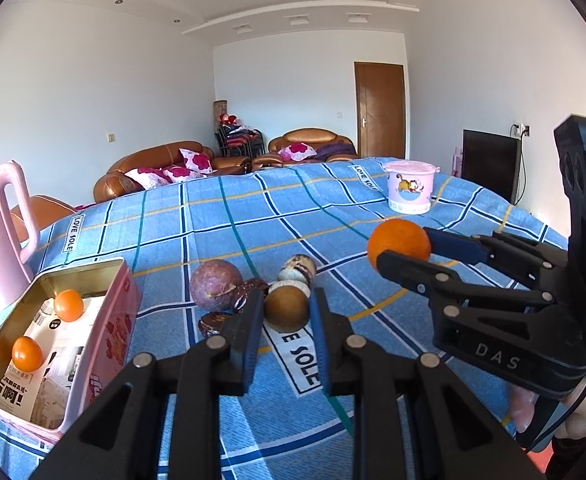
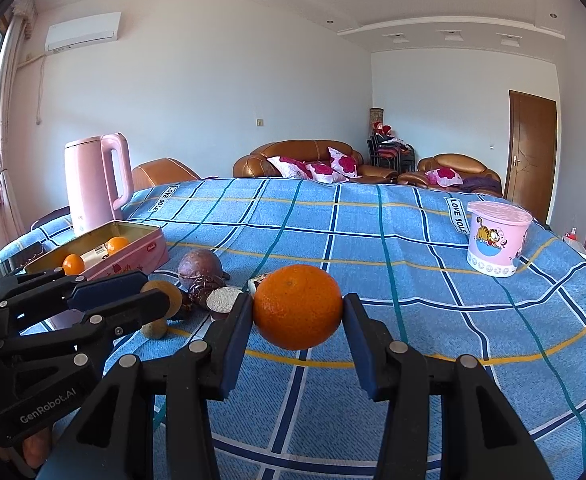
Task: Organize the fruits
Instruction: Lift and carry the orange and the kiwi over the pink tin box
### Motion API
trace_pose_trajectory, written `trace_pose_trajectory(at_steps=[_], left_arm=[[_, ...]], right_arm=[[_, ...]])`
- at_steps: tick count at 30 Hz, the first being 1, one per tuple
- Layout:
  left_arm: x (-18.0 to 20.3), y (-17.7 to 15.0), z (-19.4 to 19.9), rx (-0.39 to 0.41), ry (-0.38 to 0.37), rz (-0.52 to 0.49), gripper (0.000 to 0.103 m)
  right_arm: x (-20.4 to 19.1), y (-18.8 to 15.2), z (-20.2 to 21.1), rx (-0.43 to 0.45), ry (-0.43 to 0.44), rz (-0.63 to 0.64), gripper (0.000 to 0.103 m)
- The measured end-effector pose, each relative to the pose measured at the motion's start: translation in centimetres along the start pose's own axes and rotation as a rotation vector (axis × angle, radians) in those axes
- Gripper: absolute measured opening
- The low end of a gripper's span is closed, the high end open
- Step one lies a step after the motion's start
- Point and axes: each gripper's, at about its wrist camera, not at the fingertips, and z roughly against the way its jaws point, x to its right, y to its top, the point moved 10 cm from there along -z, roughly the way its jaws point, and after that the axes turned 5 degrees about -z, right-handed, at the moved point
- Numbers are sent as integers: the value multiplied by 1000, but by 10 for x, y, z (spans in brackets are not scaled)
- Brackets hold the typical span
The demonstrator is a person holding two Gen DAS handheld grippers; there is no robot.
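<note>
The right gripper point(image 2: 297, 310) is holding an orange point(image 2: 297, 306) clear above the blue checked cloth point(image 2: 413, 264) covering the counter, its fingers point(image 2: 235, 328) clamped on the fruit's two sides at about its widest line. The left gripper point(image 1: 287, 312) is closing its fingers point(image 1: 249, 328) on a small brown fruit point(image 1: 286, 307), which is sitting in the pile of dark fruits just beside the pink tin point(image 1: 109, 320).

The orange is looking firm and round with a pebbled peel, so it is likely giving the pads decent friction; being a ball, it could roll out if the grip slides off the middle, and hard squeezing may bruise it. The brown fruit is probably light and hard-shelled, best taken across its middle too.

The left wrist view is looking down into the tin, showing two small oranges point(image 1: 68, 305) lying on printed paper, and is showing the right gripper from the side with the orange at its tips. The right wrist view is showing the orange head-on and both contact points, plus the pink kettle point(image 2: 93, 180) whole behind the tin and the pink tub point(image 2: 497, 236) well apart to the right.
</note>
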Motion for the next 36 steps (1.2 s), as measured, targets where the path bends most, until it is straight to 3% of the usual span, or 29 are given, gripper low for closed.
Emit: trace_pose_trajectory(at_steps=[36], left_arm=[[-4,8,22,115,31,12,25]], right_arm=[[-10,8,22,123,40,30,48]])
